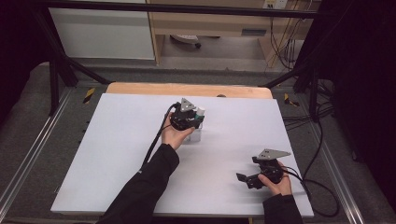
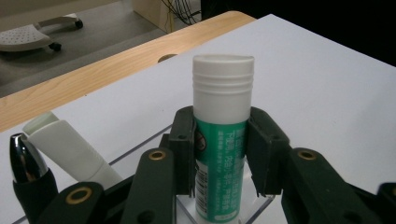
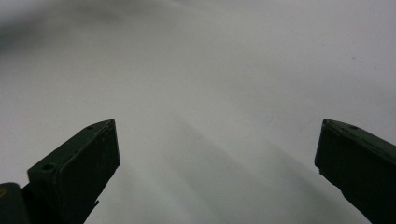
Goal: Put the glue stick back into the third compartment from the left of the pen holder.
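Left gripper (image 2: 219, 154) at the far middle of the white table sheet (image 1: 116, 154), jaws clamped on the green-labelled glue stick with white ribbed cap (image 2: 222, 116), stick upright in a clear plastic holder (image 2: 261, 205). Beside it, left in the left gripper view: white tube-shaped item (image 2: 65, 147) and black pen with chrome tip (image 2: 25, 170) (both leaning). Right gripper (image 3: 217, 168) near right, jaws spread wide over bare sheet, nothing between.

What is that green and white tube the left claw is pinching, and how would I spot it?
On the white table, find the clear holder near the far edge. The glue stick stands upright in it, clamped by the left gripper. Unlike the leaning white marker beside it, it has a green label.
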Available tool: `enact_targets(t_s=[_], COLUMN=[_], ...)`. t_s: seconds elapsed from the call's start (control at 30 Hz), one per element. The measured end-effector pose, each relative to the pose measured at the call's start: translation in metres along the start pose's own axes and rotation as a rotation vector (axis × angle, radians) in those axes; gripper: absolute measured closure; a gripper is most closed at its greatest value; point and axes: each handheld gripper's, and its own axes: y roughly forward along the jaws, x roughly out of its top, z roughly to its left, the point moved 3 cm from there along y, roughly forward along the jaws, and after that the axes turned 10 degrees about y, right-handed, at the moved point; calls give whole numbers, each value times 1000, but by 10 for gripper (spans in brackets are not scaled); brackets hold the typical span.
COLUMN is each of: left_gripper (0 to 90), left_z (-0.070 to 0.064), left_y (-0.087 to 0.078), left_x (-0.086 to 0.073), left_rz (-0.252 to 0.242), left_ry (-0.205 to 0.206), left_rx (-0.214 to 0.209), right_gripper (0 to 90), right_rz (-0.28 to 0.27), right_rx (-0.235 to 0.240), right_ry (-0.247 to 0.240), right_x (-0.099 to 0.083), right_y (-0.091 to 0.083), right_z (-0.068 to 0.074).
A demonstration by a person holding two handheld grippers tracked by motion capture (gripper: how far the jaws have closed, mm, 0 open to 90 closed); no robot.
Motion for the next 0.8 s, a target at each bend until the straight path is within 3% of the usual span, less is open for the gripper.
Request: enact_targets(t_s=[0.27, 0.5, 0.8], left_gripper=[648, 636, 542], left_z=[0, 1, 4], left_y=[3, 3, -20], left_x=[-11, -15, -4], left_rz=[36, 73, 28], left_ry=[-2, 30, 49], left_rx=[-21, -40, -20], right_gripper=[7, 7, 7], right_rz=[3, 2, 7], right_rx=[-1, -2, -3], right_ry=[1, -2, 1], right_x=[0, 0, -1], right_y=[0, 1, 1], right_z=[0, 0, 0])
